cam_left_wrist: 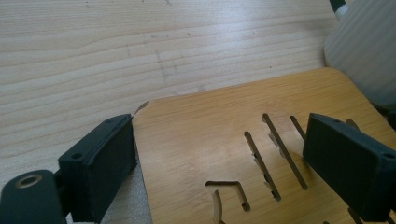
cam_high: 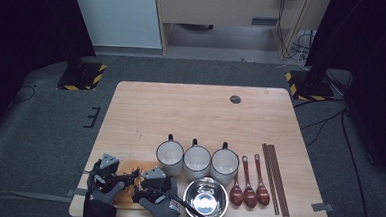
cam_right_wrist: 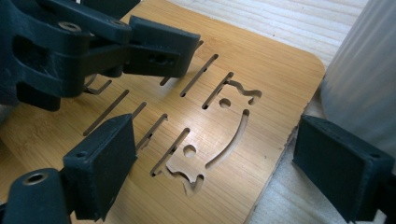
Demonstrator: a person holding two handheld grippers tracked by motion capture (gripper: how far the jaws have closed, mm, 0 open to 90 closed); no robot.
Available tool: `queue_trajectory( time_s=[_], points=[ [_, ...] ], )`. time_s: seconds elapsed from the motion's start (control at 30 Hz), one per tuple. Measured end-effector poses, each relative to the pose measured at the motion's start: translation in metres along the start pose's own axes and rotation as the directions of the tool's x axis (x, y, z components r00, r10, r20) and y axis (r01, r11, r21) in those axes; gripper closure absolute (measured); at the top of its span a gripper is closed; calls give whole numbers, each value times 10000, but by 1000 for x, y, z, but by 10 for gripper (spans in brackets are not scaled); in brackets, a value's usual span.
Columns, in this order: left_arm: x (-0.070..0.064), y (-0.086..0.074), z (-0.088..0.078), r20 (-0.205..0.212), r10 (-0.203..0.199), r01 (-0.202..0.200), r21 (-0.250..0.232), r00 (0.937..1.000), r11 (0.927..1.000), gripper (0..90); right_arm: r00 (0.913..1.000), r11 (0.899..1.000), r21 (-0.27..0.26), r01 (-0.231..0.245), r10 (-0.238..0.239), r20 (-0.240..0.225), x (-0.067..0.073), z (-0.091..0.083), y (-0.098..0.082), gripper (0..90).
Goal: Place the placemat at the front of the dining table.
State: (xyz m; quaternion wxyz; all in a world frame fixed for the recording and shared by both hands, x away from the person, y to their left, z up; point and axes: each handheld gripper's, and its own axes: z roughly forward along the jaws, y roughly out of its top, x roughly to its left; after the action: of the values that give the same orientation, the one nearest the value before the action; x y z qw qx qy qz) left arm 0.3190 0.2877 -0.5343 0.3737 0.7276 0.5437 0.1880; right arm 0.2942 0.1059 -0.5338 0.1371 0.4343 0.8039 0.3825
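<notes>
A flat bamboo board (cam_high: 124,197) with cut-out slots lies at the table's near left corner, and both grippers hover low over it in gloved hands. My left gripper (cam_left_wrist: 224,163) is open. Its left jaw hangs just off the board's (cam_left_wrist: 201,135) edge and its right jaw is above the slots. My right gripper (cam_right_wrist: 219,168) is open too, with one jaw over the board (cam_right_wrist: 261,84) and the other past its edge beside a white mug (cam_right_wrist: 359,79). Nothing is held between either pair of jaws. In the high view the left gripper (cam_high: 133,174) and right gripper (cam_high: 143,185) nearly meet.
Three white mugs (cam_high: 197,159) stand in a row right of the board, with a steel bowl (cam_high: 206,199) in front of them. Three wooden spoons (cam_high: 248,184) and chopsticks (cam_high: 276,178) lie further right. The table (cam_high: 195,113) has a round cable hole (cam_high: 235,99) at the back.
</notes>
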Motion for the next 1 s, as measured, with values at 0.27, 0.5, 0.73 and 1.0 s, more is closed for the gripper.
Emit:
queue_trajectory(
  time_s=[0.27,0.5,0.73,1.0],
  points=[
    [-4,1,1,-214,288,-286,67,9994,9996,47,9999,9997,-214,-121,119,-96,0,0,-3,121],
    [-3,1,4,-8,348,-347,363,9994,9987,1,9998,9997,-215,-149,147,-100,1,0,-4,127],
    [-3,1,4,67,319,-321,362,9995,9988,5,9999,9996,-237,-136,134,-93,1,0,-4,131],
    [-3,1,4,53,297,-299,345,9995,9990,9,9999,9995,-272,-142,140,-58,1,0,-4,138]
  ],
)
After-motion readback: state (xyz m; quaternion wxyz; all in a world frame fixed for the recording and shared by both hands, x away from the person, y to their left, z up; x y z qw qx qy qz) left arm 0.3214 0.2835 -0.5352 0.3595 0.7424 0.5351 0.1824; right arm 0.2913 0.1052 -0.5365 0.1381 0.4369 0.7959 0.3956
